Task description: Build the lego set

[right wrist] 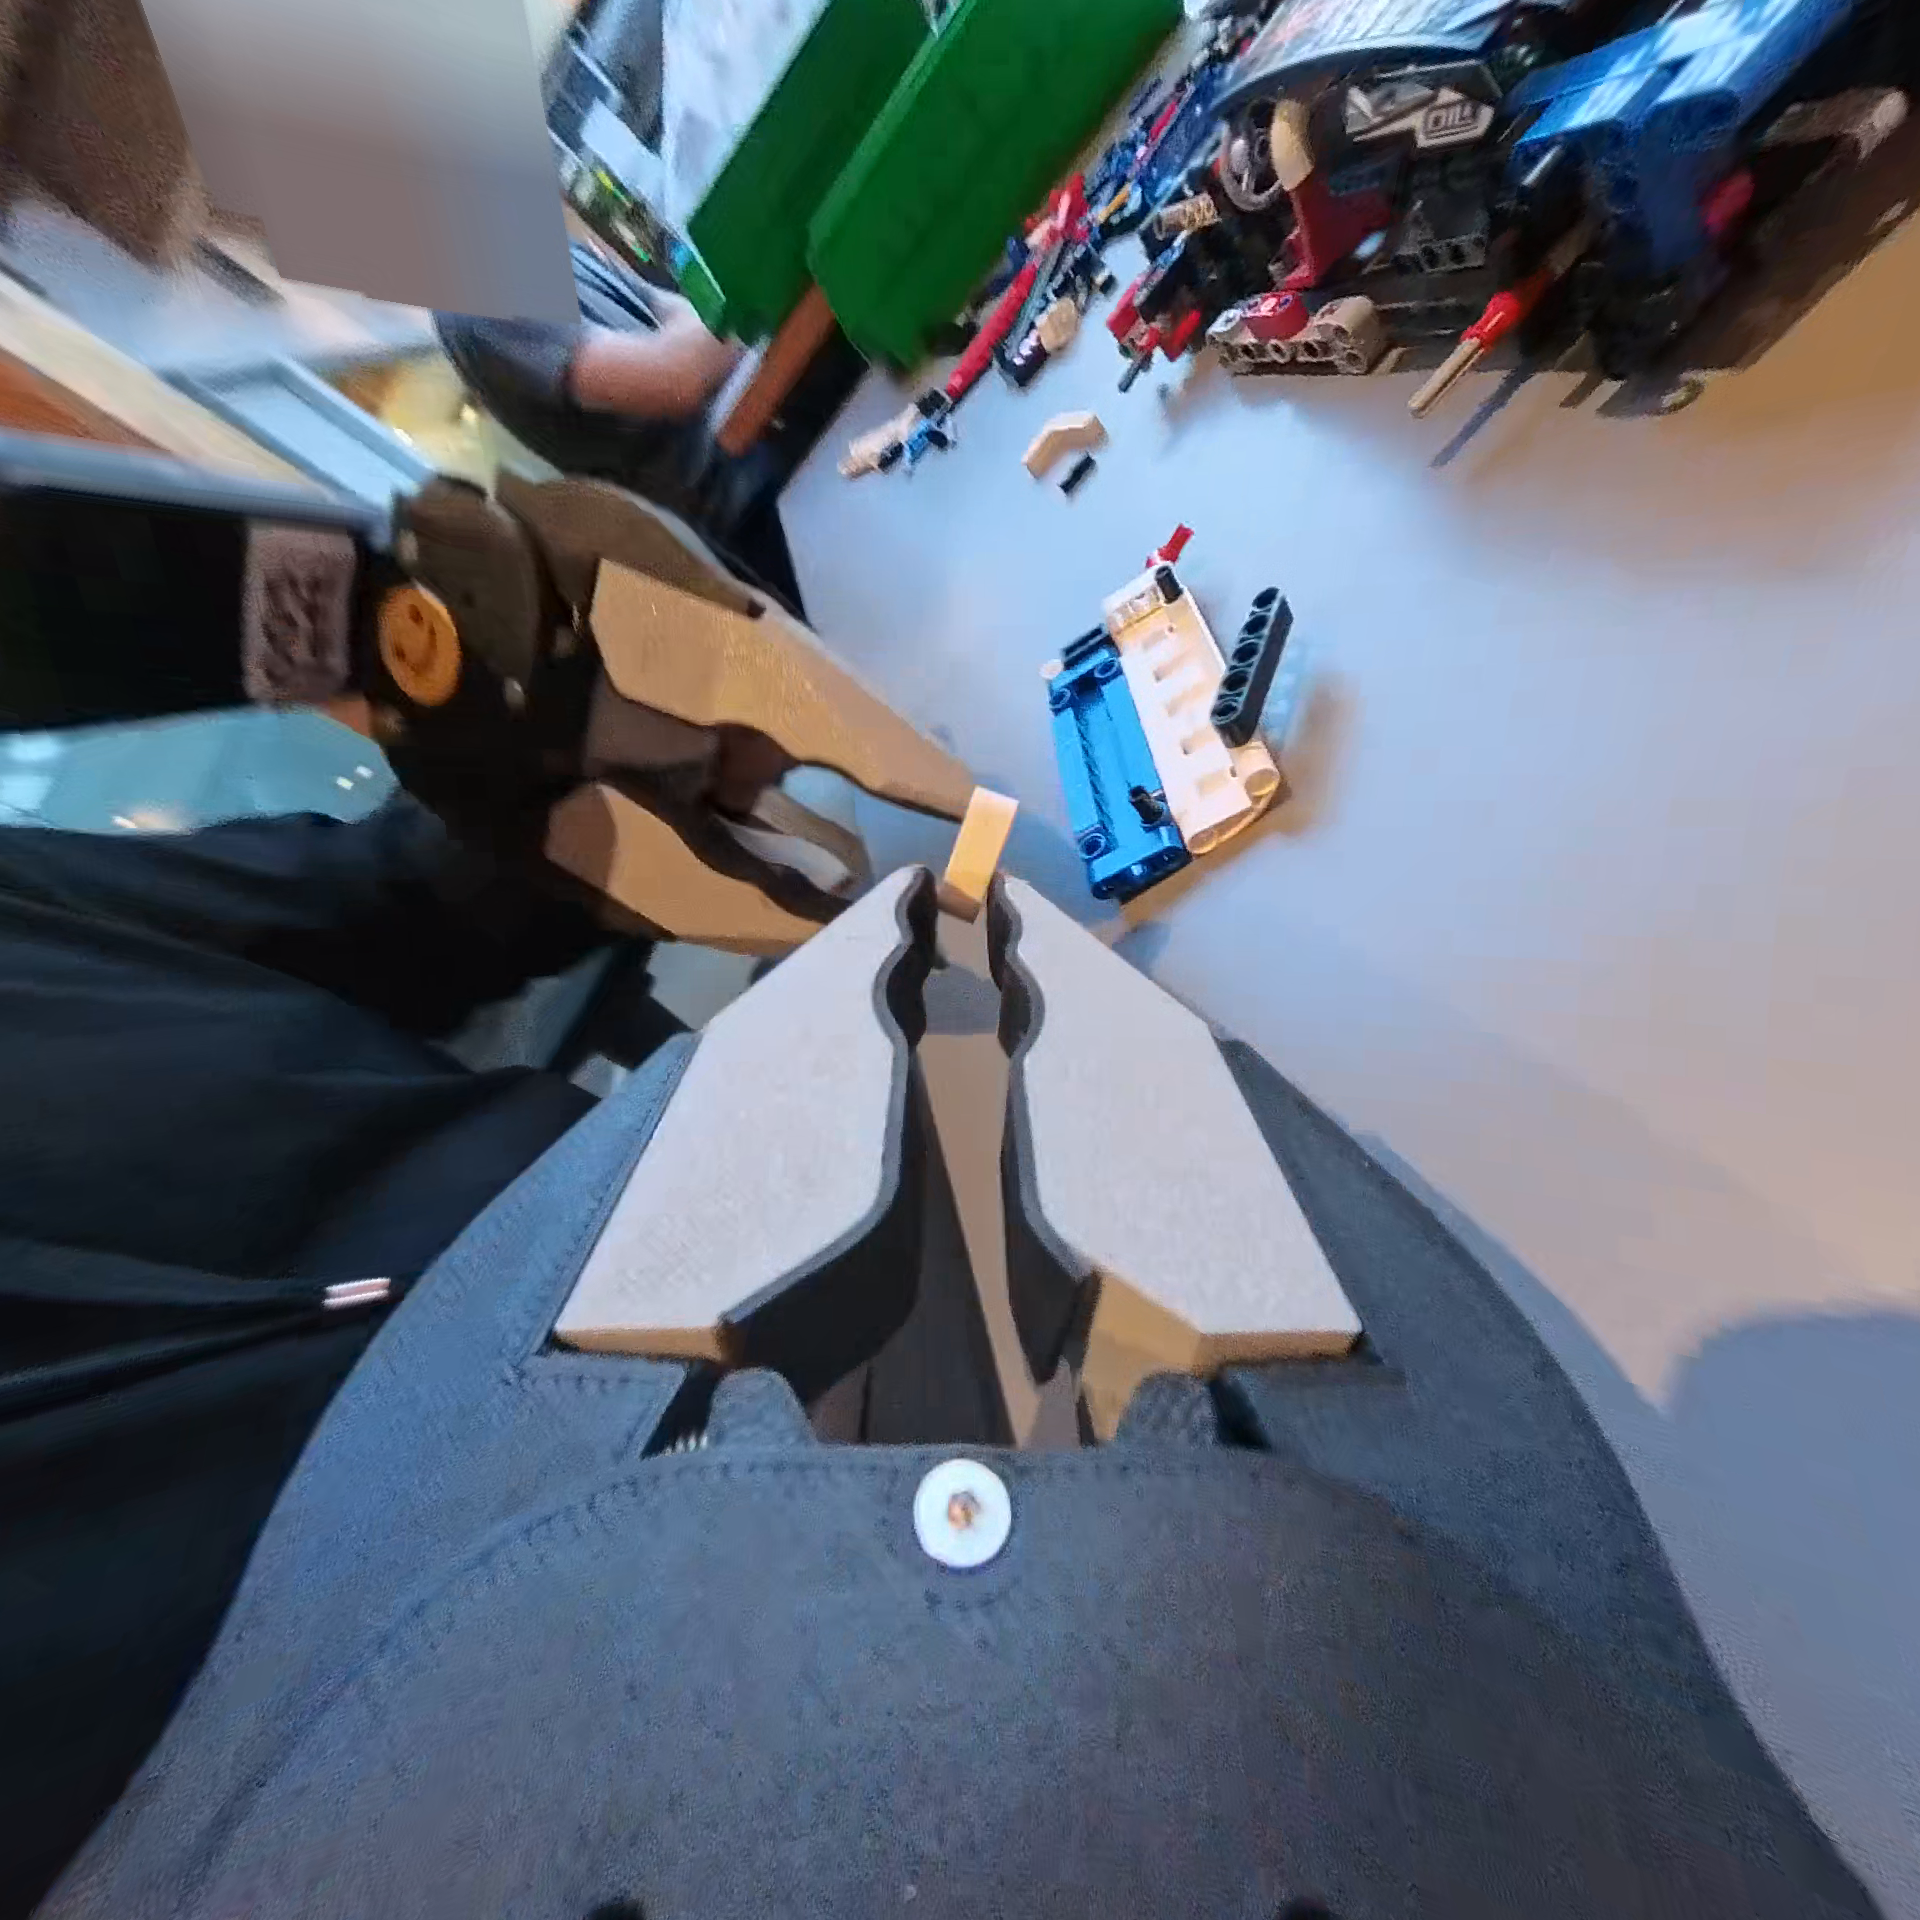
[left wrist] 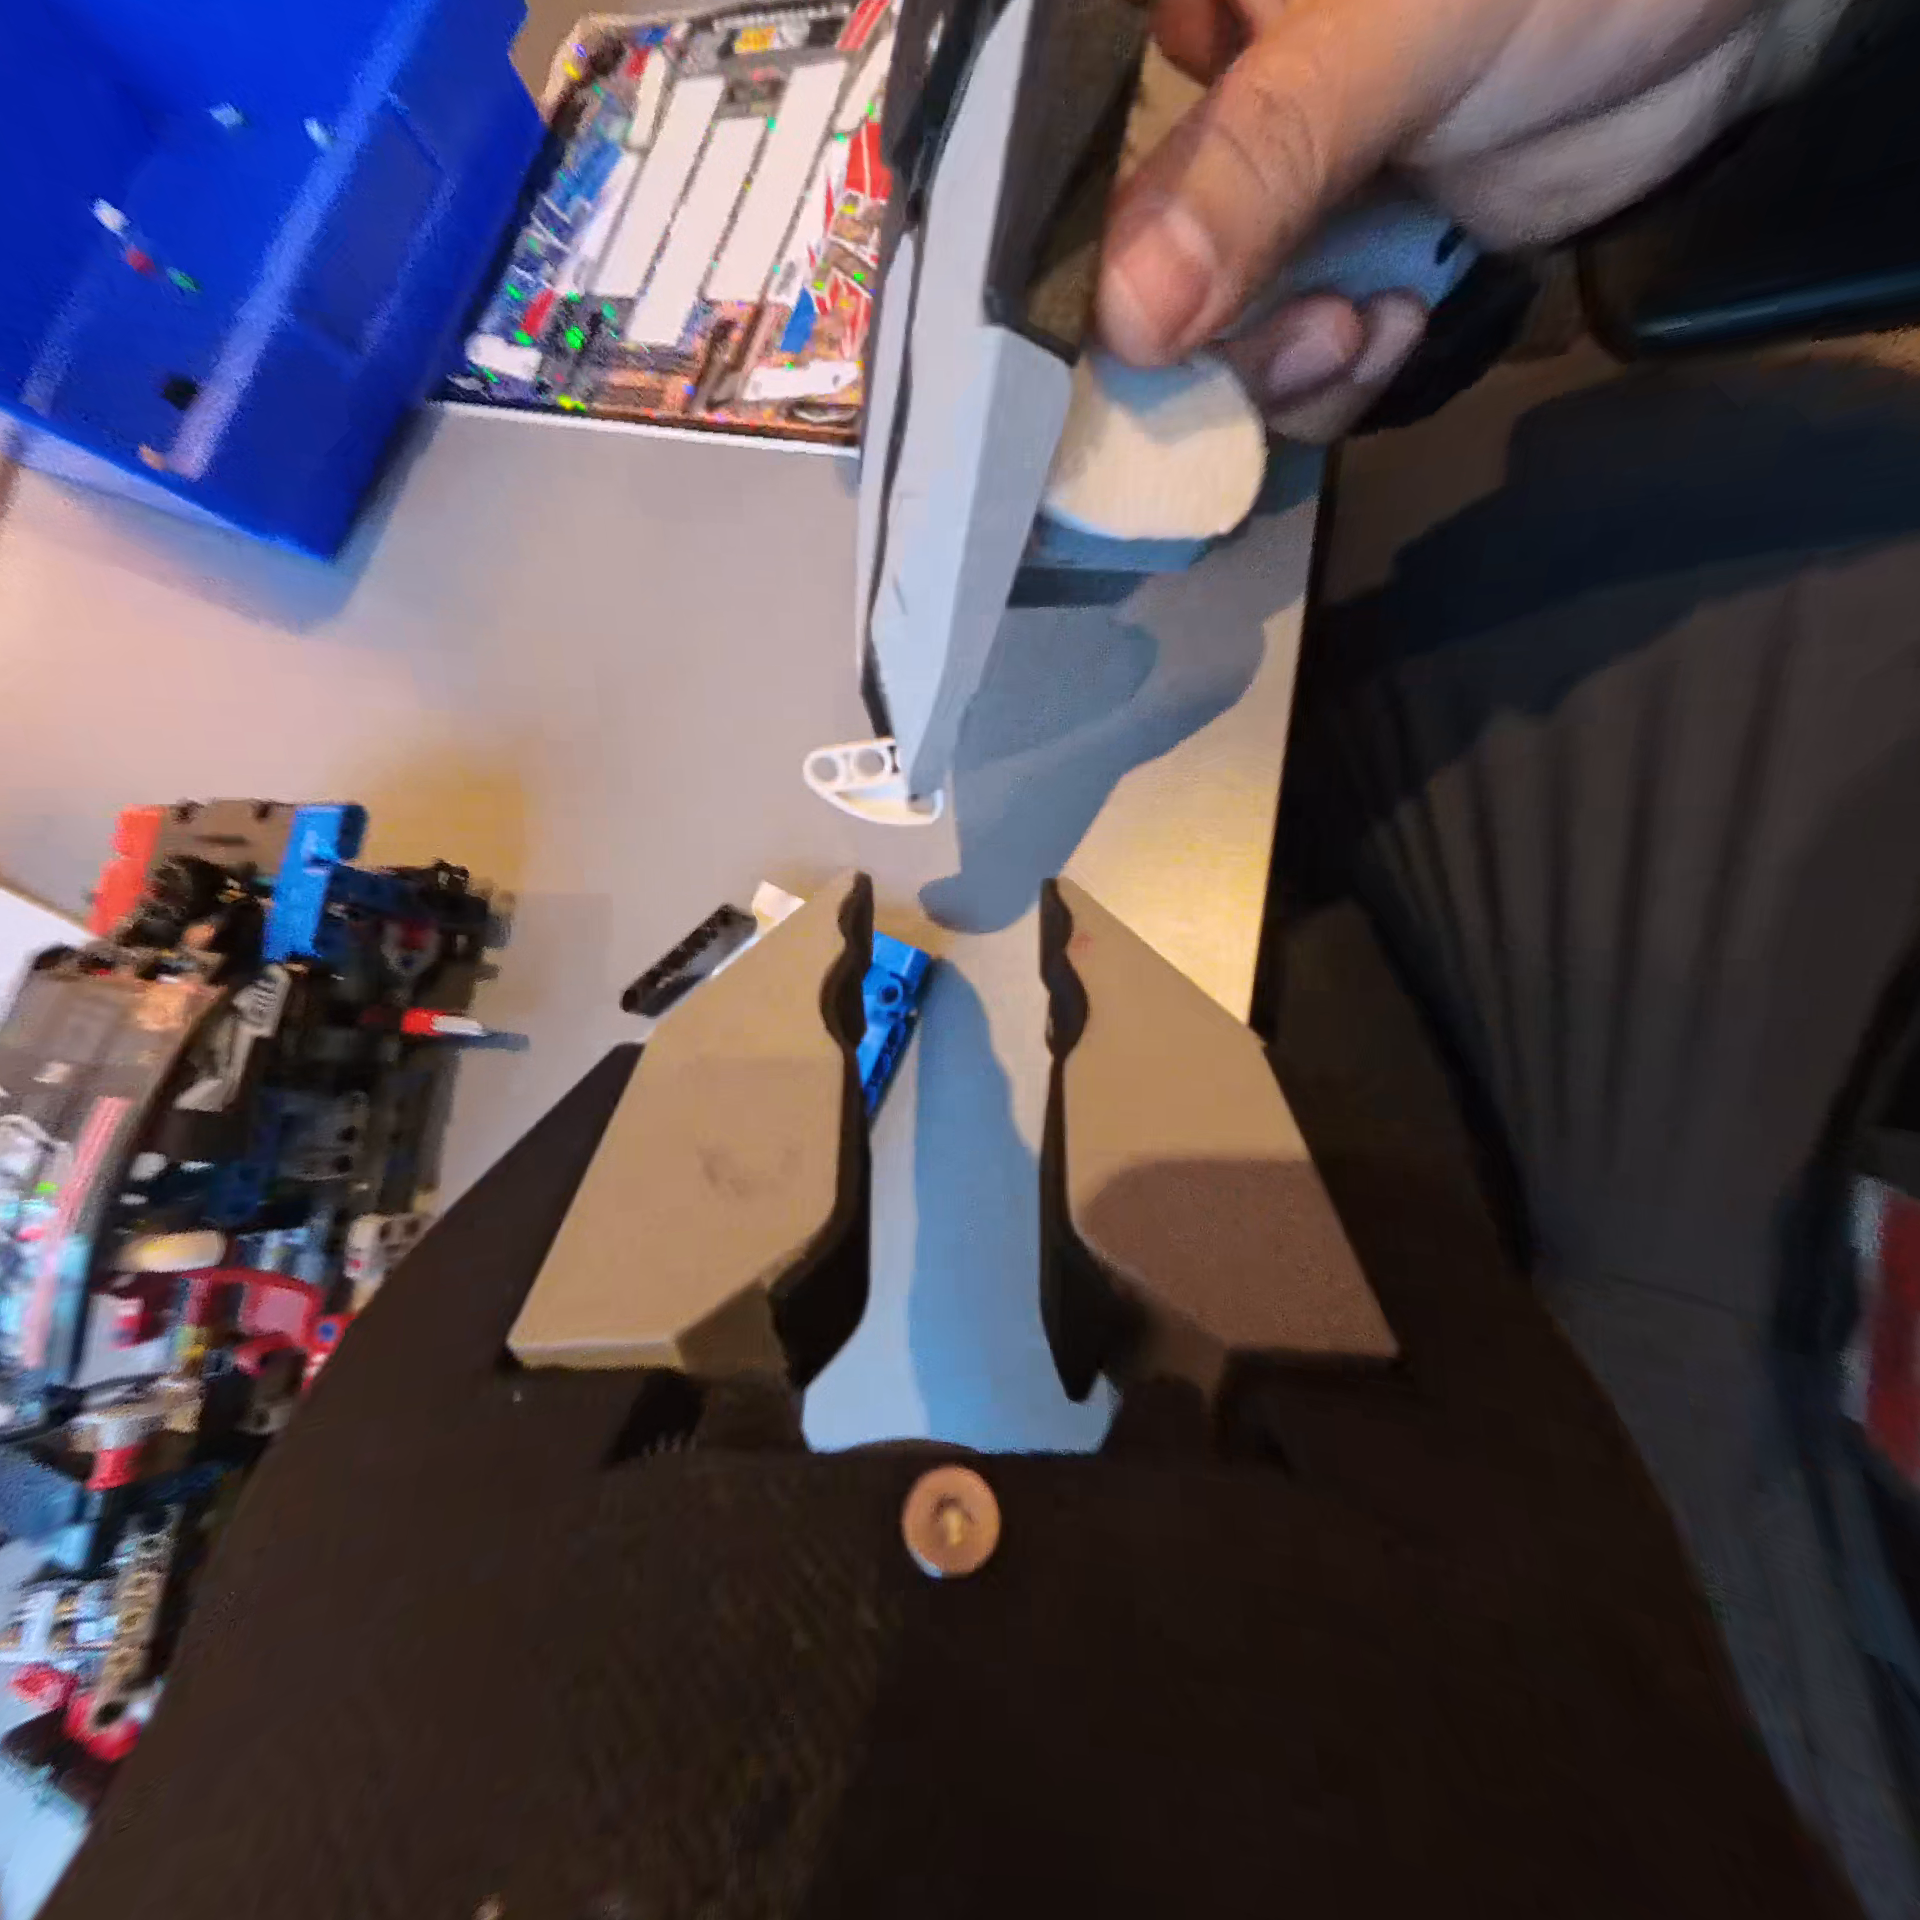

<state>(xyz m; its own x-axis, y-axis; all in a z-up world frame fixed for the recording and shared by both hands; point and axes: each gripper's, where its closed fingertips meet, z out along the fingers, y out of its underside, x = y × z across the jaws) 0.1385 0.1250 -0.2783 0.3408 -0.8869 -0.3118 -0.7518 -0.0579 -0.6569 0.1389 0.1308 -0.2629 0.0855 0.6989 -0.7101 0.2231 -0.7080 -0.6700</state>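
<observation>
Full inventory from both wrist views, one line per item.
blue bin: 1, blue, far left on the table
green bins: 2, green, far edge
booklet: 1, multicoloured, beside the blue bin
car model: 1, blue, black and red, partly built
blue panel: 1, blue, flat, touching the white panel
white panel: 1, white, between the blue panel and the beam
beam: 1, black, beside the white panel
angled piece: 1, tan, loose
cream piece: 1, cream, at the right tongs' tips
table: 1, grey
hand: 1, on the right tool
left tongs: open, empty
right tongs: gripping the cream piece
</observation>
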